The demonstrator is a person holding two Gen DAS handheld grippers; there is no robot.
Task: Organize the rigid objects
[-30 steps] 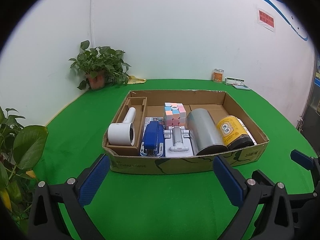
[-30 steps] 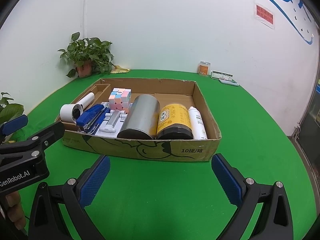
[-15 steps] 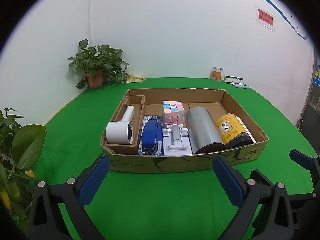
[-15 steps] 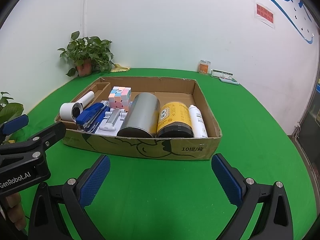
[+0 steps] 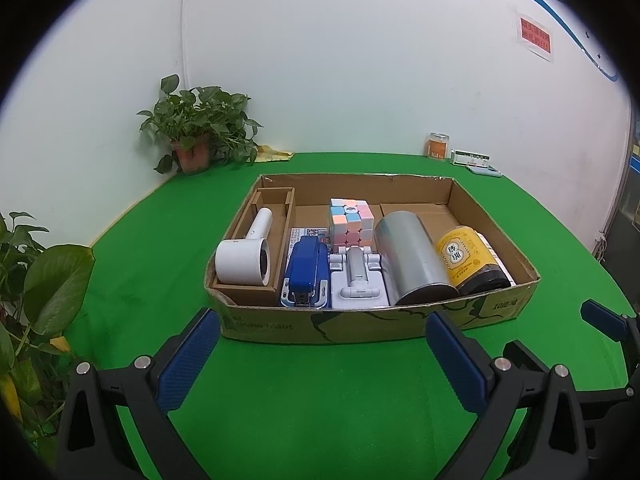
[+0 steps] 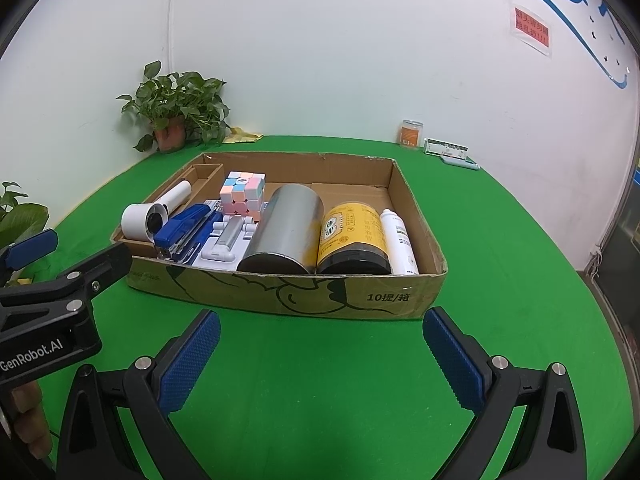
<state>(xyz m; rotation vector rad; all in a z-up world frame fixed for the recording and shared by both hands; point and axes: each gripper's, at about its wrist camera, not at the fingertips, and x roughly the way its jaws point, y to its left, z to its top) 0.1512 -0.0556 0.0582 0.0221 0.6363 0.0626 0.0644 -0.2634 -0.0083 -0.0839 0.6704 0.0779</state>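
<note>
A shallow cardboard box (image 5: pixel 360 324) (image 6: pixel 280 292) sits on the green table. In it lie a white hair dryer (image 5: pixel 244 258) (image 6: pixel 140 220), a blue stapler (image 5: pixel 306 274) (image 6: pixel 180 232), a white folding stand (image 5: pixel 358 280) (image 6: pixel 224 242), a pastel cube (image 5: pixel 351 220) (image 6: pixel 243 192), a steel cylinder (image 5: pixel 412 264) (image 6: pixel 286 232), a yellow-labelled jar (image 5: pixel 466 260) (image 6: pixel 352 236) and a white bottle (image 6: pixel 398 242). My left gripper (image 5: pixel 320 356) and right gripper (image 6: pixel 320 356) are both open and empty, in front of the box.
A potted plant (image 5: pixel 196 136) (image 6: pixel 176 112) stands at the back left corner. A leafy plant (image 5: pixel 36 280) is close on the left. A small orange jar (image 5: pixel 438 146) (image 6: pixel 411 133) and a flat white box (image 5: pixel 470 157) sit by the back wall. The left gripper shows in the right wrist view (image 6: pixel 52 280).
Both grippers have drawn slightly back or up from the box; the box sits a little higher in both views. Nothing was grasped or released.
</note>
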